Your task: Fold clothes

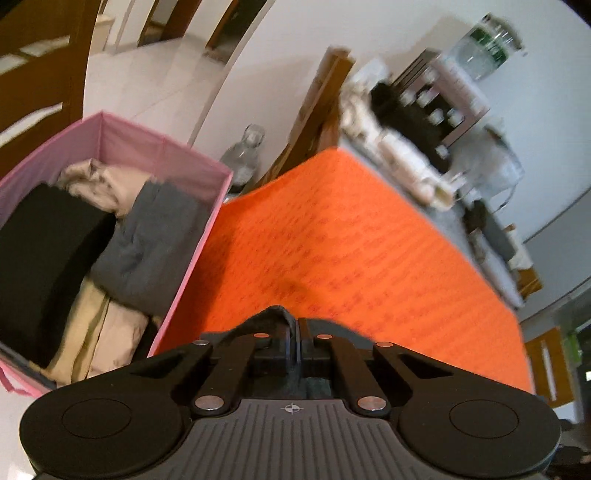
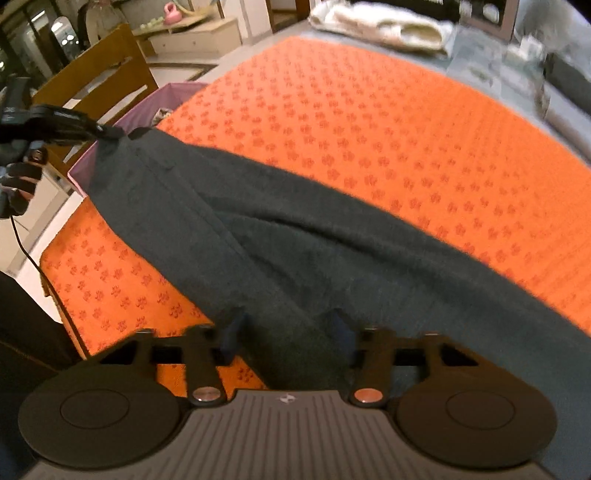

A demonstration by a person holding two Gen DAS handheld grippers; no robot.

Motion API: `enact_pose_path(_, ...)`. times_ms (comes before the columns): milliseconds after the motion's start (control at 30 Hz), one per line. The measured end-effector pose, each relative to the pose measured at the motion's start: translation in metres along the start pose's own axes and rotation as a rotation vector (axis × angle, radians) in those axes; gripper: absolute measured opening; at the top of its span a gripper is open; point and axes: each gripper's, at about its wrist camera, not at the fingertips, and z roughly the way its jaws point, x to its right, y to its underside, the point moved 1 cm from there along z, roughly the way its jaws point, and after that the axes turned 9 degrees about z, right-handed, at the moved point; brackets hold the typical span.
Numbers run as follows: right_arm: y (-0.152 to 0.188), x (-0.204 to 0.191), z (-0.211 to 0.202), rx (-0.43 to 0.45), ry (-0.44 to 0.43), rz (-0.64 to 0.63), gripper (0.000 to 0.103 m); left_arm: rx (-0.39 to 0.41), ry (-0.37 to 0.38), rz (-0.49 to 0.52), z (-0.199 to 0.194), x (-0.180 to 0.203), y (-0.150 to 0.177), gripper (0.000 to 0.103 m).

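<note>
My left gripper pinched tight on dark garment corner | my right gripper part-open, fabric between fingers, pad contact unclear | garment spans between both | orange mat bare ahead | pink bin left of left gripper.

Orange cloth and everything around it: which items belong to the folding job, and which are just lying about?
In the job:
- dark grey garment
- left gripper
- right gripper
- orange cloth
- pink bin of clothes

Lying about:
- glass bottle
- water bottle
- cream bundle
- wooden chair
</note>
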Motion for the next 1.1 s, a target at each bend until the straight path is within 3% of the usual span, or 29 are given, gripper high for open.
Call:
enact_pose_path(100, 0.005, 0.002, -0.005, -0.012, -0.043, 0.027, 0.019, 0.035, 0.041, 0.018, -0.029, 0.003, 0.0, 0.005)
enact_pose_path(233, 0.017, -0.005, -0.014, -0.038, -0.089, 0.022, 0.019, 0.023, 0.062, 0.043, -0.054, 0.004, 0.015, 0.005)
enact_pose_path(667, 0.044, -0.018, -0.004, -0.137, -0.076, -0.02, 0.021, -0.136, 0.002, 0.042, -0.076, -0.027, 0.09, 0.007)
enact_pose_path(800, 0.043, -0.023, -0.006, -0.124, -0.067, -0.03, 0.021, -0.097, 0.006, -0.021, -0.081, -0.034, 0.096, 0.029)
enact_pose_path(933, 0.042, -0.033, -0.009, -0.085, -0.059, -0.055, 0.022, -0.076, 0.003, -0.067, -0.076, -0.042, 0.1, 0.044)
enact_pose_path(1000, 0.042, -0.041, -0.011, -0.063, -0.058, -0.08, 0.023, -0.079, 0.006, -0.082, -0.071, -0.045, 0.102, 0.051)
enact_pose_path(1100, 0.042, -0.053, -0.012, -0.035, -0.048, -0.122, 0.027, -0.092, 0.013, -0.113, -0.06, -0.051, 0.106, 0.052)
